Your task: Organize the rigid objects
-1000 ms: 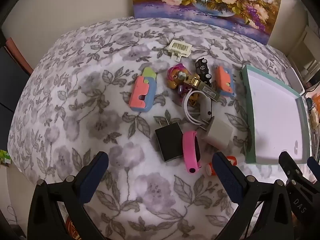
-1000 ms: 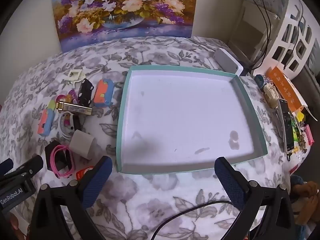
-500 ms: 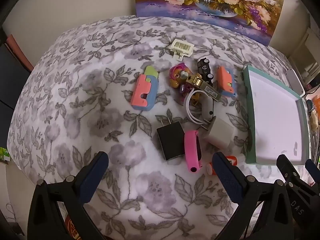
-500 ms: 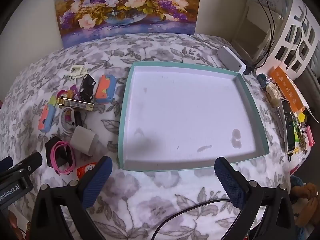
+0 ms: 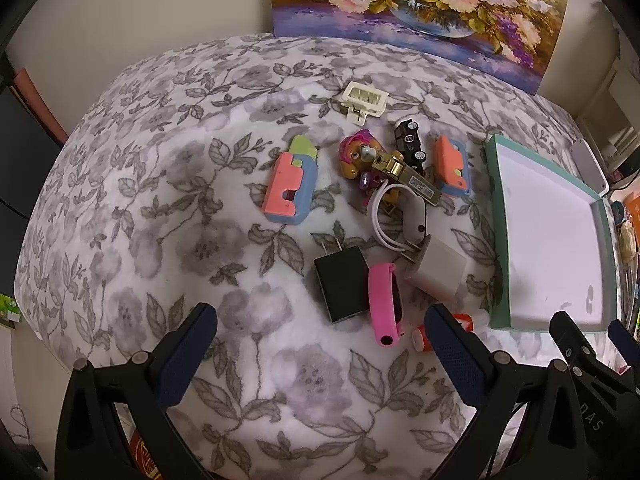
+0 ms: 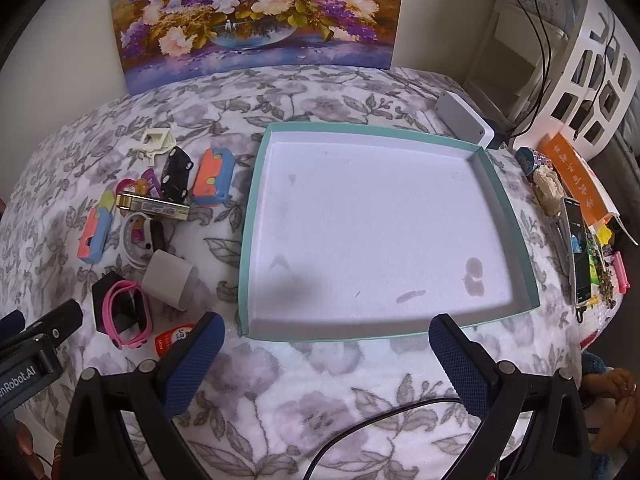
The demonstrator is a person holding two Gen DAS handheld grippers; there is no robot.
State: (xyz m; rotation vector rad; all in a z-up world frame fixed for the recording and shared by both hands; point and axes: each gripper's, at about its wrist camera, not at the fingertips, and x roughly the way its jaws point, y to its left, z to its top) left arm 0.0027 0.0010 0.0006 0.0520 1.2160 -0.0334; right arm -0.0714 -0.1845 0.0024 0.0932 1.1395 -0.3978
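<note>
Two handheld grippers hang above a tabletop (image 5: pixel 132 208) covered in a grey floral cloth, both with jaws spread wide and holding nothing. The left gripper (image 5: pixel 320 344) hovers at the near edge of a cluster of small rigid objects: a black charger (image 5: pixel 341 285) lies just beside a pink wristband (image 5: pixel 385 303), which touches a white charger (image 5: pixel 438 270) on its right. A small orange-and-white item (image 5: pixel 420 336) is partly hidden behind the gripper's right finger. Farther back sit a pink-and-blue block (image 5: pixel 289 192), a toy figure (image 5: pixel 356 158), a gold bar-shaped piece (image 5: pixel 412 178), a black toy car (image 5: pixel 410 142), an orange-and-blue block (image 5: pixel 452 166) and a cream plastic clip (image 5: pixel 365 100), with a looped white cable (image 5: pixel 384 216) between them. The right gripper (image 6: pixel 324 360) hangs near the front rim of a teal-edged tray (image 6: pixel 248 240) with a white, stained floor, which stands to the right of the cluster and holds none of the objects. A floral painting (image 6: pixel 256 12) leans against the far wall.
</note>
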